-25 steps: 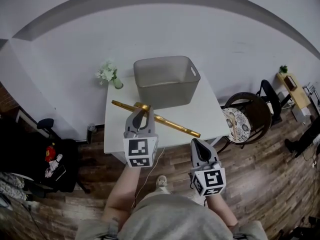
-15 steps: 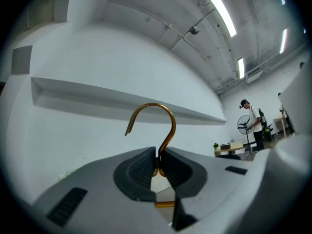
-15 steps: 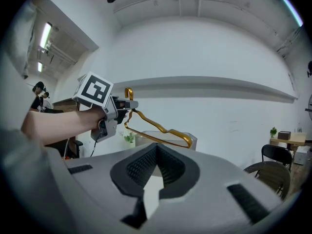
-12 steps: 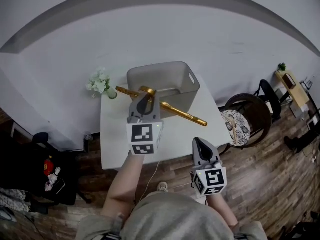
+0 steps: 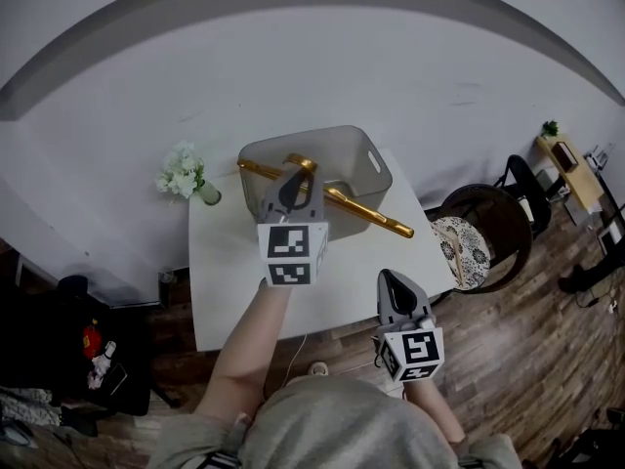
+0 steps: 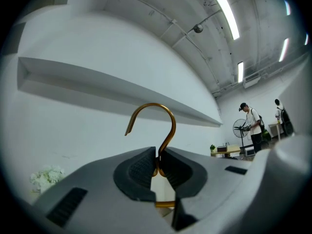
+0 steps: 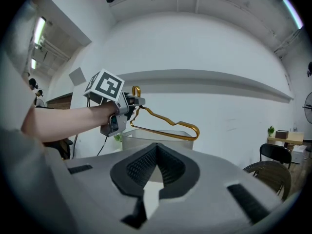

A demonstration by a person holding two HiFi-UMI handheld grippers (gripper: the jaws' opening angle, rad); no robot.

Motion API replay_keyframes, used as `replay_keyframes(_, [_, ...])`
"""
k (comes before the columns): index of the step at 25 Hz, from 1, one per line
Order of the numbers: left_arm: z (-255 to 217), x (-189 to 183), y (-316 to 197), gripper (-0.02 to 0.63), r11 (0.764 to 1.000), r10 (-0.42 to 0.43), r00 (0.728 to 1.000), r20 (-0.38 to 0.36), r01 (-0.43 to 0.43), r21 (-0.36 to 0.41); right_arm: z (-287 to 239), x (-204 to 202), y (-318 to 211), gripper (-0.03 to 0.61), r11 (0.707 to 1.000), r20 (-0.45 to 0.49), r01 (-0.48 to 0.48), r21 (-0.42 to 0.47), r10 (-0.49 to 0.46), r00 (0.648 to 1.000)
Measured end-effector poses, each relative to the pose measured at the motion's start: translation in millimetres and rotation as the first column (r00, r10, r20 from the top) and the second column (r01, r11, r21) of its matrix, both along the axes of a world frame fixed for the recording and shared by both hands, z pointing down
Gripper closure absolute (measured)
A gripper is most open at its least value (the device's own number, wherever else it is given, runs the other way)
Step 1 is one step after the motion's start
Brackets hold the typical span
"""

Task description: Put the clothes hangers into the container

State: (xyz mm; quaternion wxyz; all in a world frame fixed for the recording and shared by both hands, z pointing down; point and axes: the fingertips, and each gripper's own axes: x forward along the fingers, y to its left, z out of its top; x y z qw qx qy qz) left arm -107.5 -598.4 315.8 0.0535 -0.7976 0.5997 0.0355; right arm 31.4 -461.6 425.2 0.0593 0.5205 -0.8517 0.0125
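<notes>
Left gripper [image 5: 290, 186], in the head view, holds the gold hanger [image 5: 363, 215] above the grey container [image 5: 375, 169]. Its own view shows the jaws clamped on the hook's neck. Right gripper [image 7: 156, 165] sits closed and empty. Next, probably: lower the hanger in, then release.

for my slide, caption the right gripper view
Left gripper holds a gold metal clothes hanger above the grey plastic container.
</notes>
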Motion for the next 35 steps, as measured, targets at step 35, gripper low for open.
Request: replay_keyframes(35, [99.1, -19.9, -42.0, 0.581, 0.963, -0.058, 0.995, -0.076, 0.035, -0.266, 12.8, 0.8, -45.1, 0.577, 1.0, 0.0, -0.009, -0.009, 0.009, 1.0])
